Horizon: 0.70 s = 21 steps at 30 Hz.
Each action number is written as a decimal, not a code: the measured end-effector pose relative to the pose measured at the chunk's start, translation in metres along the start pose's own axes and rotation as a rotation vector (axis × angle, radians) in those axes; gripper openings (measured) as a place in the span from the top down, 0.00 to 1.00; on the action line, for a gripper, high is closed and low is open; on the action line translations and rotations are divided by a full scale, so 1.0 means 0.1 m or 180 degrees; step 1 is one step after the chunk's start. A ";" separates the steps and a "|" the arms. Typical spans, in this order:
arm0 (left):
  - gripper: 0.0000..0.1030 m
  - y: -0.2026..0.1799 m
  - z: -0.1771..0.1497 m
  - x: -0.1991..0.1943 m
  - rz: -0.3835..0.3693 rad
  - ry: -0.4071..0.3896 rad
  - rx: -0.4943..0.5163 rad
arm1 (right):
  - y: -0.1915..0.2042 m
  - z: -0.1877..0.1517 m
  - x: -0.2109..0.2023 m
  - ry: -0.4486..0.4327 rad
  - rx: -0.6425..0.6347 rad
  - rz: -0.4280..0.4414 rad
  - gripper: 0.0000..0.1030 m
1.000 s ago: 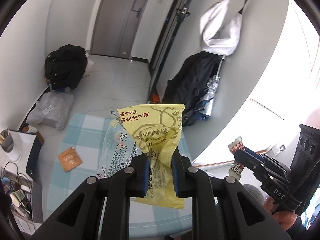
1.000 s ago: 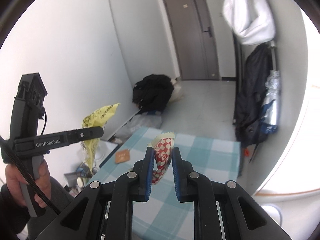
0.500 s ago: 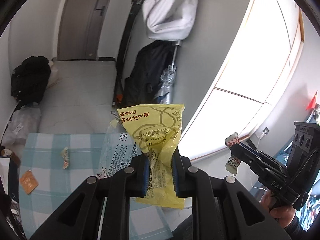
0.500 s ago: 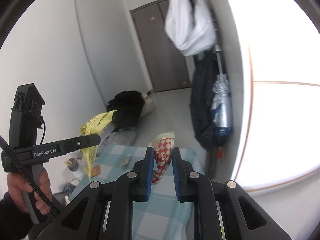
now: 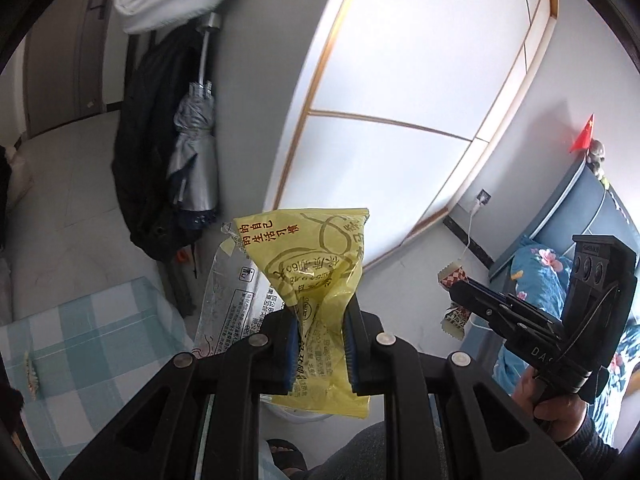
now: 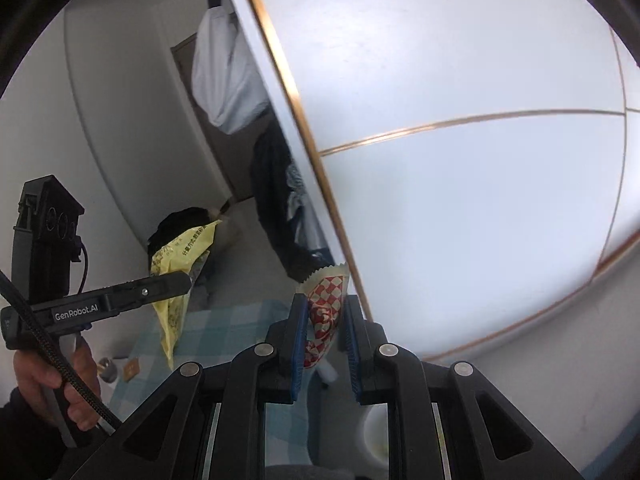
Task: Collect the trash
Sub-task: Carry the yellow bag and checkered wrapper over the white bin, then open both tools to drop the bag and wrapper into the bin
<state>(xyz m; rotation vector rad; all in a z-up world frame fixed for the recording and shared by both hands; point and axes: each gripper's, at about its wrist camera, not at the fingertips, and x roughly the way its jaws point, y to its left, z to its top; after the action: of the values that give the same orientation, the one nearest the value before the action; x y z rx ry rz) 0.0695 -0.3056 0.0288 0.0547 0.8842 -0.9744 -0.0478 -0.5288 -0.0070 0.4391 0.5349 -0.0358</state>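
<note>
Fingers: left (image 5: 319, 336) pinch crinkly yellow wrapper (image 5: 316, 256) | right (image 6: 325, 336) pinch checkered sachet (image 6: 326, 304)

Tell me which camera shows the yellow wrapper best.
The left wrist view: the yellow wrapper fills the centre, print readable, clamped in the left claw. The right wrist view shows it small, sideways and partly hidden.

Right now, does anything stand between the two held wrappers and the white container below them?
Nothing visible does. The left gripper holds the yellow wrapper, the right gripper the checkered wrapper, both in free air. The white container shows only as a rim under the grippers, which hide the rest.
</note>
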 end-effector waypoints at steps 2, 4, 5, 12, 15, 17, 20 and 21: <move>0.86 -0.05 -0.01 0.27 -0.0077 0.0177 0.0018 | -0.23 -0.07 0.03 0.0064 0.0105 -0.0113 0.83; 0.86 -0.08 -0.06 0.46 -0.0109 0.0310 0.0038 | -0.38 -0.14 0.07 0.0118 0.0183 -0.0171 0.83; 0.86 -0.09 -0.09 0.60 -0.0150 0.0413 0.0031 | -0.48 -0.18 0.11 0.0159 0.0232 -0.0215 0.83; 0.86 0.08 -0.31 1.38 -0.0425 0.1038 -0.0308 | -1.03 -0.54 0.40 0.0457 0.0620 -0.0318 0.83; 0.86 0.12 -0.38 1.69 -0.0437 0.1284 -0.0381 | -1.20 -0.75 0.54 0.0602 0.0748 -0.0323 0.83; 0.86 0.11 -0.46 1.92 -0.0476 0.1468 -0.0412 | -1.31 -0.90 0.69 0.0713 0.0831 -0.0310 0.83; 0.86 0.18 -0.55 2.20 -0.0477 0.1736 -0.0537 | -1.46 -1.13 0.93 0.0910 0.0992 -0.0297 0.83; 0.86 0.19 -0.58 2.29 -0.0503 0.1821 -0.0585 | -1.50 -1.19 1.00 0.0957 0.1055 -0.0287 0.83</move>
<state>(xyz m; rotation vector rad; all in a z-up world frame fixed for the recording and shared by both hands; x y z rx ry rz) 0.1050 -0.4294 -0.1700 0.1116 1.5195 -1.0374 -0.0412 -0.6079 -0.2079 0.7503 0.8499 -0.1482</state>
